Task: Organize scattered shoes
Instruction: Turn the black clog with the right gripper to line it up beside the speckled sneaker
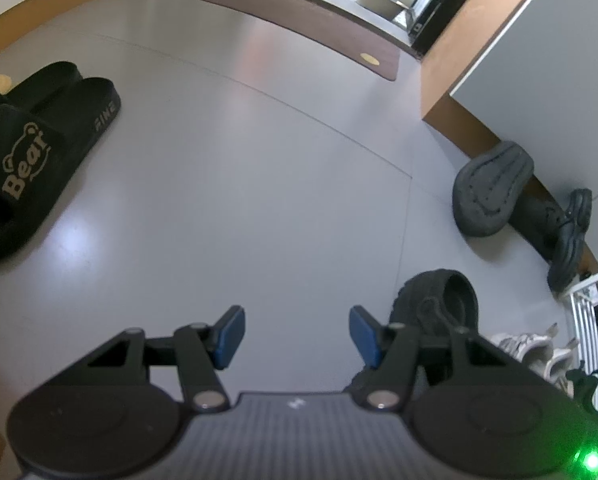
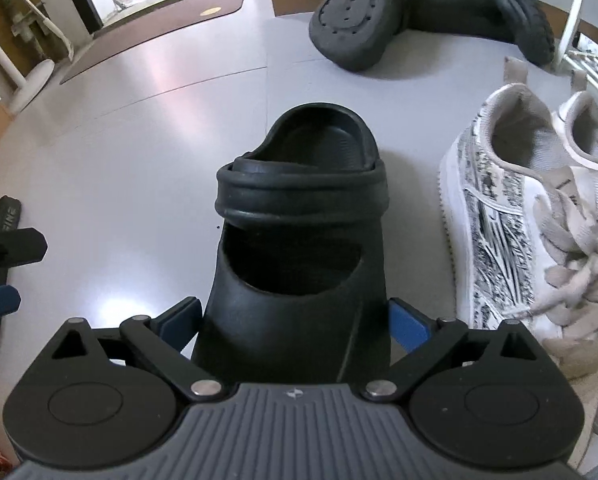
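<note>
Slide (image 1: 39,152) reads "Bear", "FINE".

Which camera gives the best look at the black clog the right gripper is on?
The right wrist view: the black clog fills the middle, whole opening and strap visible between the right gripper pads. The left wrist view shows only its heel end, partly behind a finger.

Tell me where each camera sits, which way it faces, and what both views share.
Left wrist: on the left gripper, tilted down at bare floor; its open fingers show, slides to the left.
Right wrist: on the right gripper, tilted down at the clog, which sits between its pads; sneakers to the right.
Shared: this clog, the overturned clog, the mat.
</note>
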A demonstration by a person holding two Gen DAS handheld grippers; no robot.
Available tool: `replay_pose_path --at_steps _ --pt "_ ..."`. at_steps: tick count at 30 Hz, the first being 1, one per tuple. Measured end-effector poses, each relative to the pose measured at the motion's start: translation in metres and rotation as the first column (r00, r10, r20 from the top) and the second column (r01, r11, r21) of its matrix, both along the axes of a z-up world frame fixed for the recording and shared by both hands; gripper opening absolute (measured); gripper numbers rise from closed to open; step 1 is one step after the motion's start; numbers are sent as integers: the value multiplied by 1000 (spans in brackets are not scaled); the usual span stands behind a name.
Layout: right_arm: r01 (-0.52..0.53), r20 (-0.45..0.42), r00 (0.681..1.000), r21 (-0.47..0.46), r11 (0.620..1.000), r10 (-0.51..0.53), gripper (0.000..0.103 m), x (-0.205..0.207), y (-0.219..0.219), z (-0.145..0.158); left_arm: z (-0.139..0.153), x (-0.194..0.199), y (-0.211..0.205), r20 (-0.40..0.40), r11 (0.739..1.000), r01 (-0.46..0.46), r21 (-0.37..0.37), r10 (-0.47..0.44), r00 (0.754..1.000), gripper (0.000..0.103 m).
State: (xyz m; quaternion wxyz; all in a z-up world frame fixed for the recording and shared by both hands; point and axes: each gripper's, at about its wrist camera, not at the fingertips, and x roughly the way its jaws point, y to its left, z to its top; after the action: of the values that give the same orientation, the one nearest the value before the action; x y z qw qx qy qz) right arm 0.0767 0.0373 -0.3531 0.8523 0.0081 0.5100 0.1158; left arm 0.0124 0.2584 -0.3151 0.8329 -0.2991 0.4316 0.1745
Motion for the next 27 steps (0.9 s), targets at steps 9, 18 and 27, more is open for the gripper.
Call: replay_pose_path --at_steps 9,18,27 --pt "-18 0 1000 -24 1000 18 98 -10 -16 -2 -2 3 -2 -3 1000 7 -10 -7 1000 61" --pt "-42 -14 999 -79 996 41 94 -11 -31 6 -1 6 -7 4 1000 18 -13 -18 1000 61" --pt "-39 -50 998 -133 990 33 92 -14 -26 9 1 6 -12 13 999 30 -23 -30 999 61"
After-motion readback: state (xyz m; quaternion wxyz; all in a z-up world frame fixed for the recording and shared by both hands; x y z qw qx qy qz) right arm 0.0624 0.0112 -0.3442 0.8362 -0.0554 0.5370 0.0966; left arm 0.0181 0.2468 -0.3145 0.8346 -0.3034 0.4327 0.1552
